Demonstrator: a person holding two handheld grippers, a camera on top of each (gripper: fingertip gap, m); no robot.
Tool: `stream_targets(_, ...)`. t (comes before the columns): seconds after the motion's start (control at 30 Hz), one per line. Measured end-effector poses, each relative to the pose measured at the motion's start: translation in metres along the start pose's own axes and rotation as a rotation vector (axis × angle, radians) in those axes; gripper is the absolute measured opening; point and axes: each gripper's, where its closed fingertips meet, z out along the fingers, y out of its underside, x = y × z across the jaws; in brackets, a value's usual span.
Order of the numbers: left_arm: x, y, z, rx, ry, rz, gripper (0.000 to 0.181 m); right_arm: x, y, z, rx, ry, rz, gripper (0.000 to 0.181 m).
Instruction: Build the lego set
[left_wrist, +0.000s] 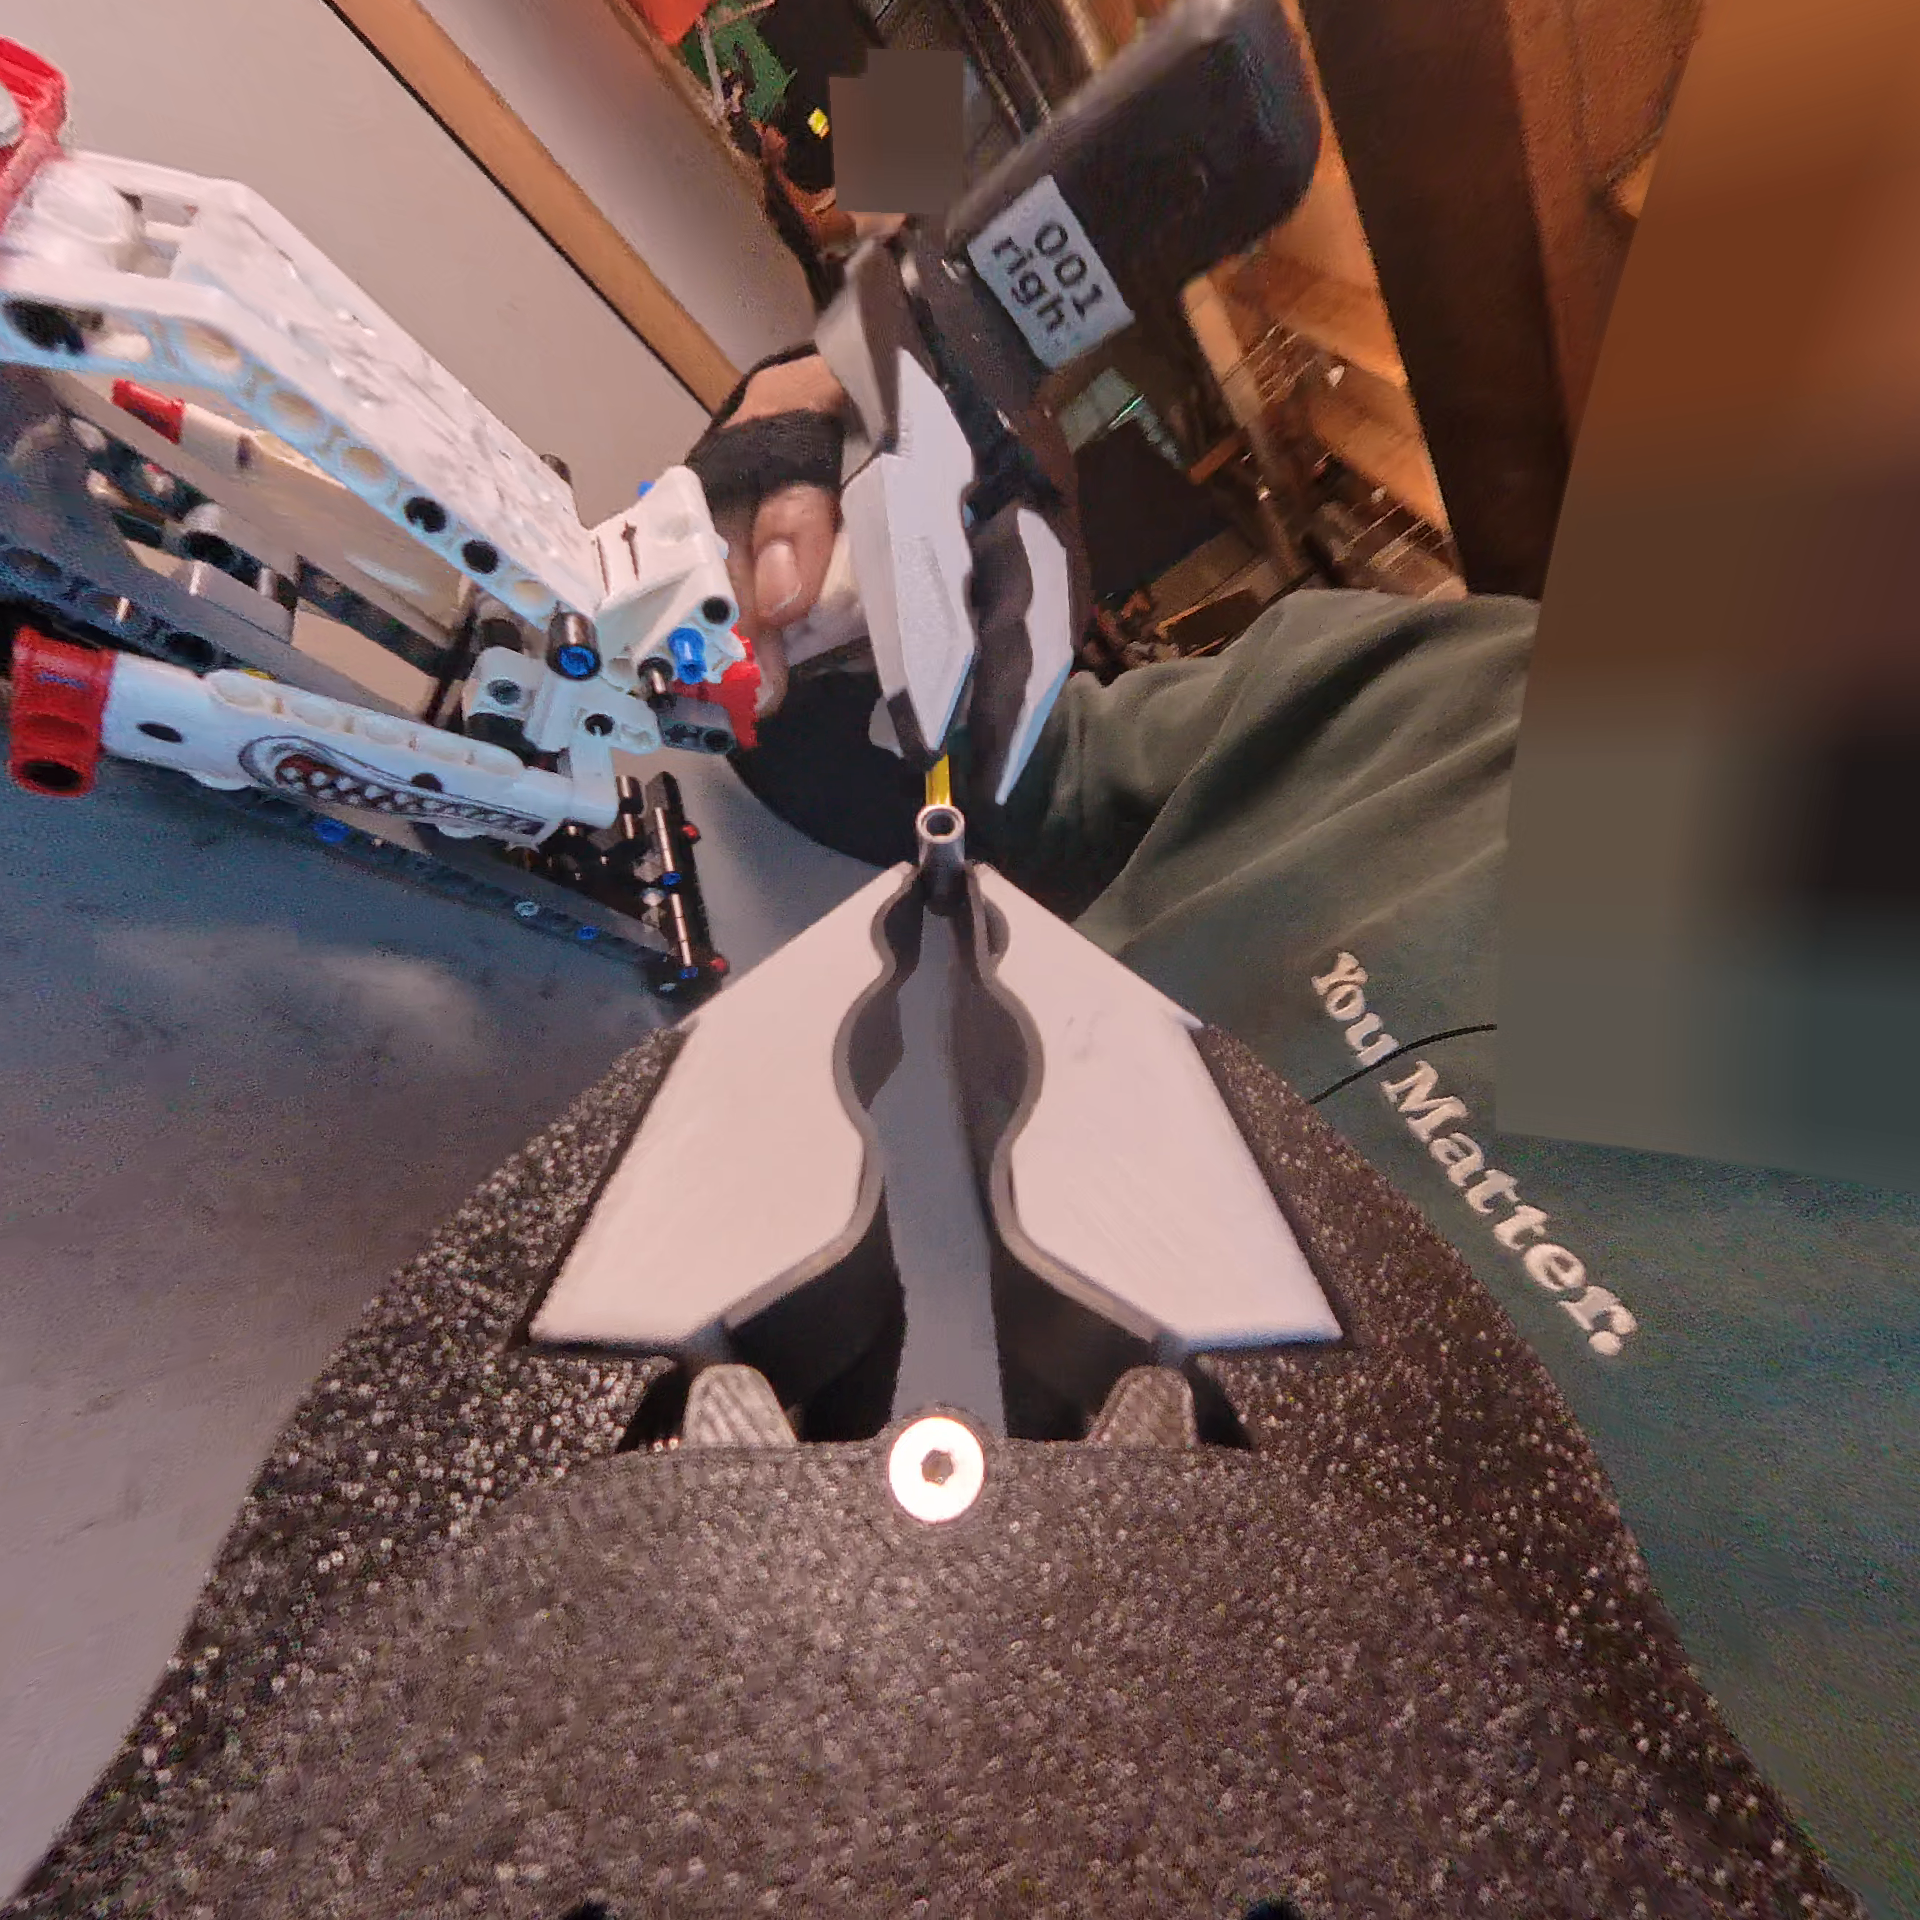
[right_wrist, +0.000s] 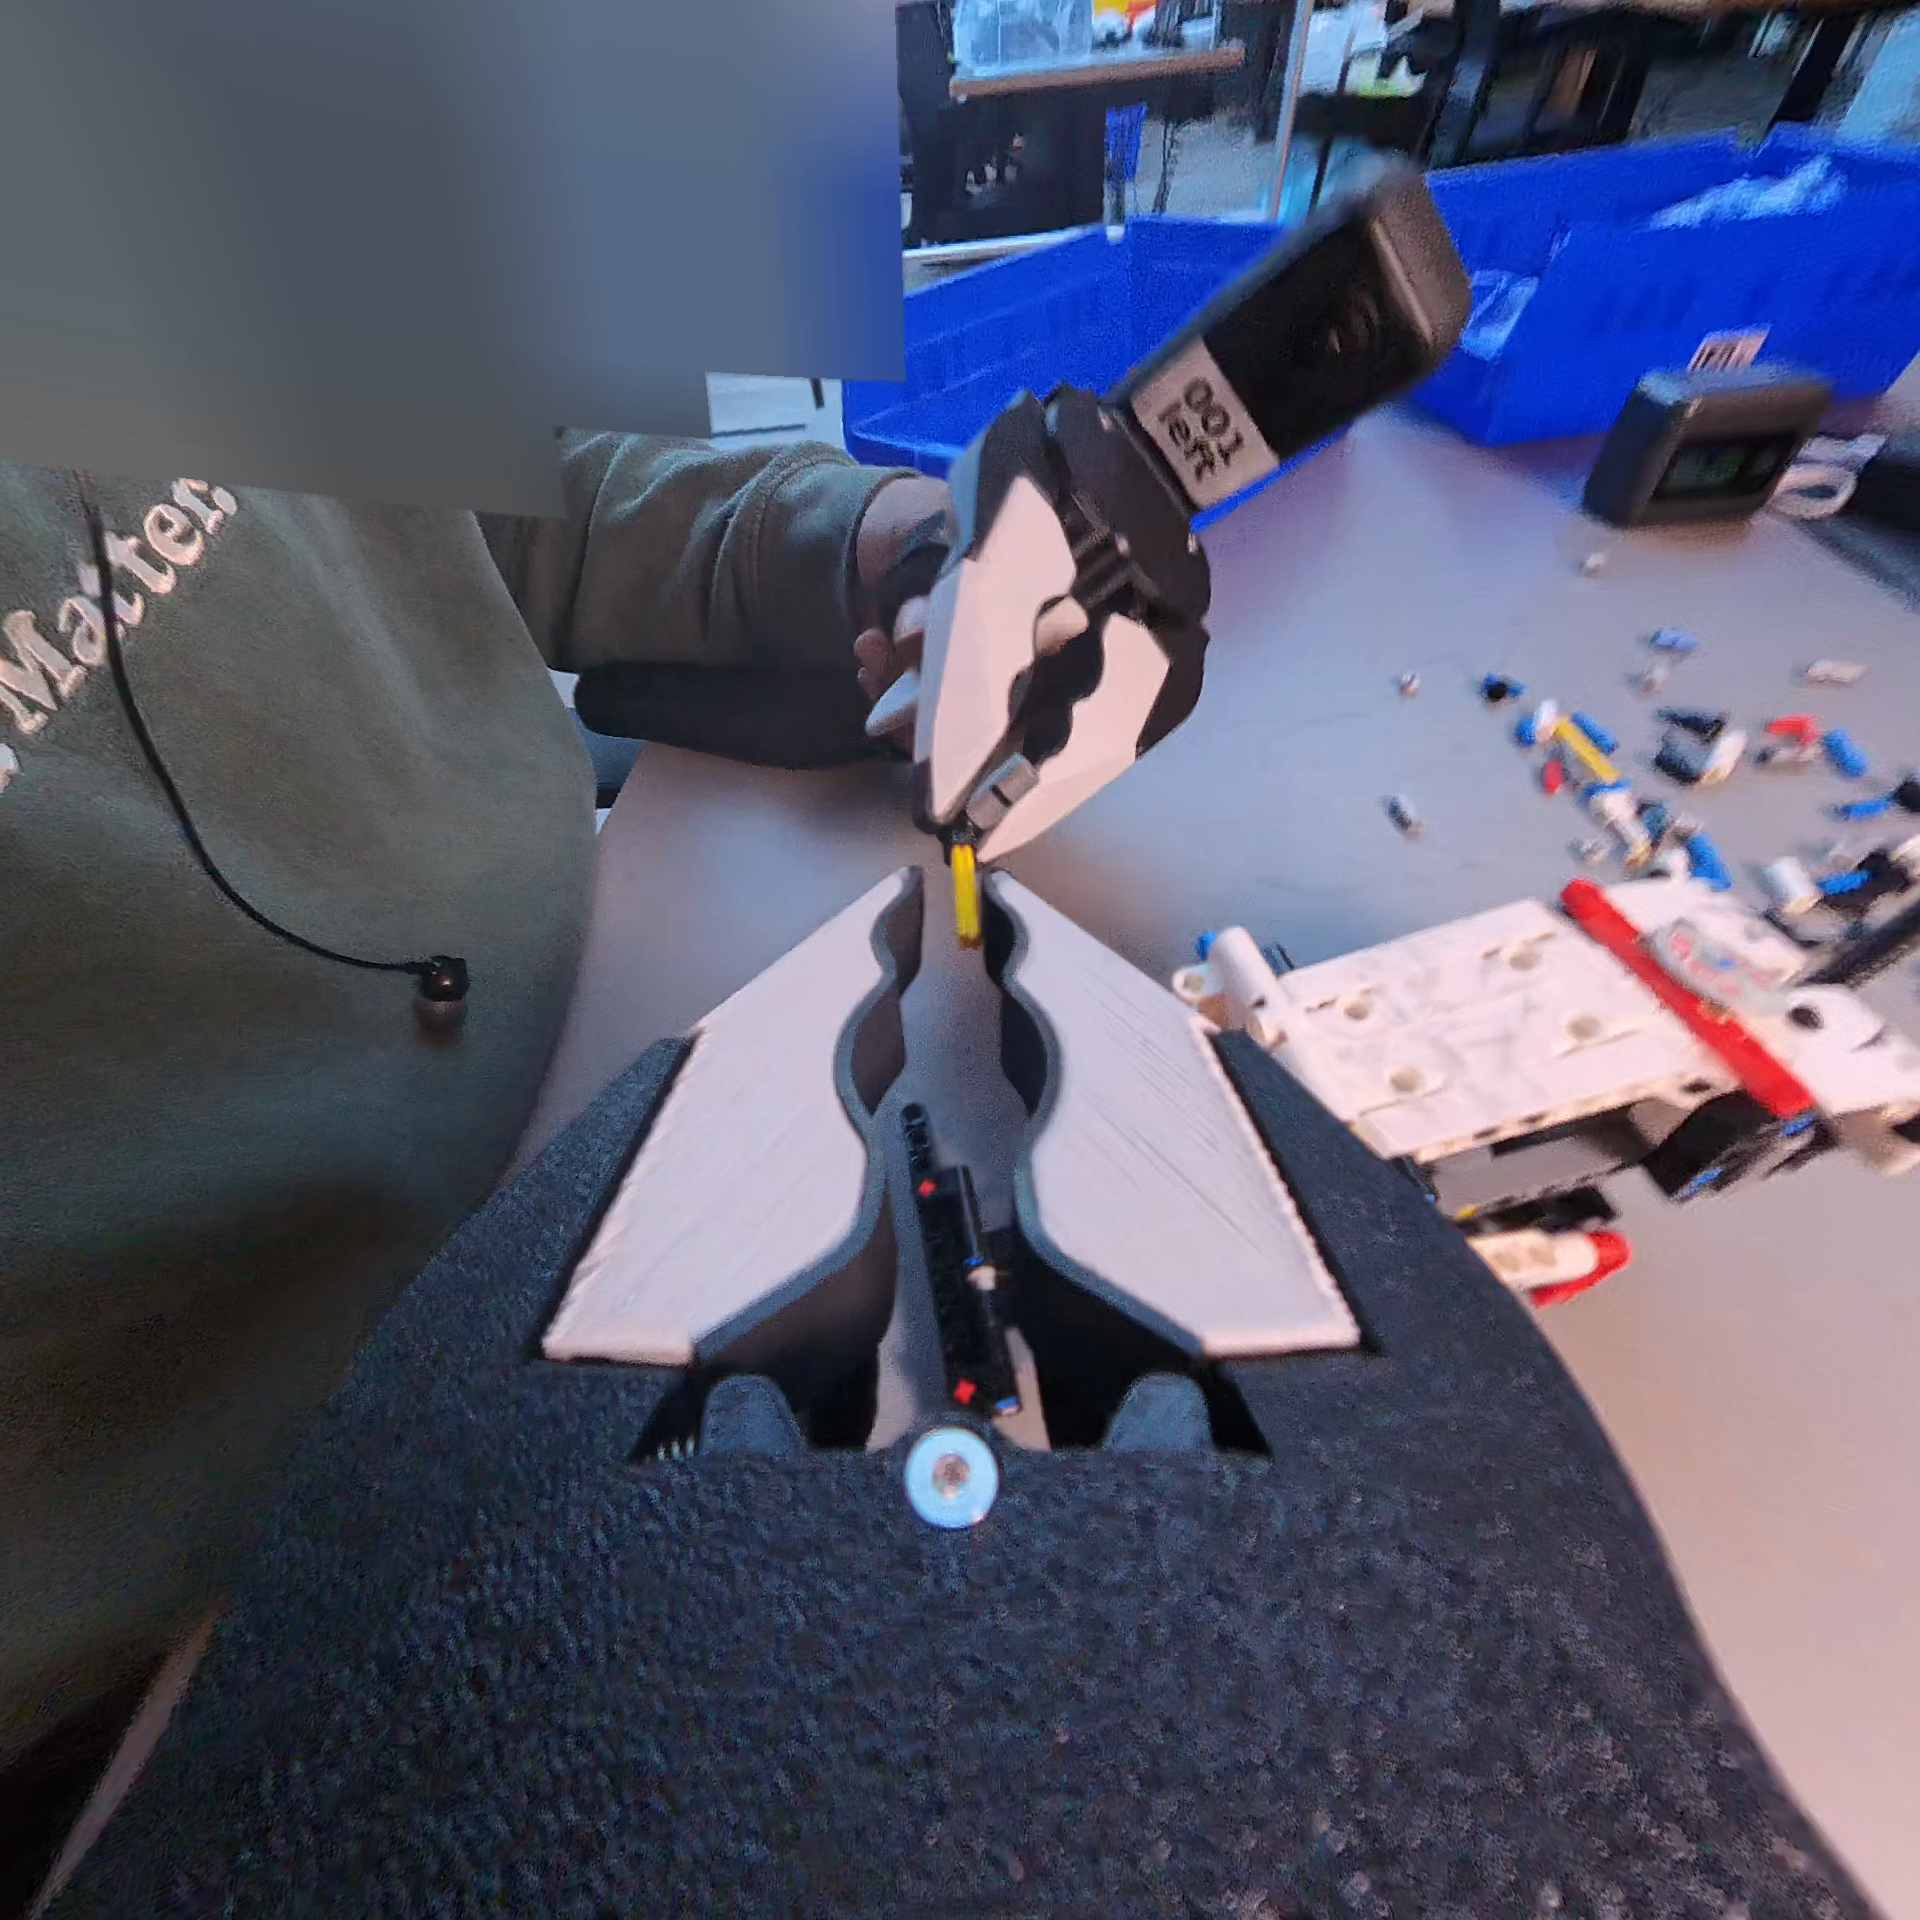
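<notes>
A: What does the left claw (left_wrist: 943, 878) hold?

B: Its tips are clamped on a small grey tube-shaped connector piece (left_wrist: 940, 831), raised above the grey desk (left_wrist: 260, 1039).

A: And the right claw (right_wrist: 954, 883)?

B: It meets the left one tip to tip. A thin yellow plastic axle (right_wrist: 965, 896) runs between its tips, which stand slightly apart; I cannot tell whether they grip it. The axle's far end touches the connector.

A: The model?

B: The white, red and black brick vehicle (right_wrist: 1558, 1039) lies on the desk right of the right claw, with scattered small loose bricks (right_wrist: 1683, 769) beyond it.
</notes>
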Motion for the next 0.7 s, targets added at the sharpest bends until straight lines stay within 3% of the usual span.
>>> stream_targets(0.1, 0.003, 0.0, 0.001, 0.008, 0.072, -0.085, 0.007, -0.004, -0.008, 0.006, -0.003, 0.093, -0.258, 0.027)
stream_targets(0.2, 0.008, 0.004, 0.007, -0.015, 0.127, -0.127, 0.007, -0.004, 0.0, 0.017, -0.106, 0.171, -0.424, 0.032)
stream_targets(0.6, 0.019, 0.007, 0.017, -0.011, 0.187, -0.166, 0.007, -0.01, -0.003, 0.021, -0.132, 0.202, -0.514, 0.024)
stream_targets(0.7, 0.024, 0.002, 0.012, 0.011, 0.212, -0.158, 0.024, -0.006, -0.003, 0.019, -0.134, 0.217, -0.509, 0.023)
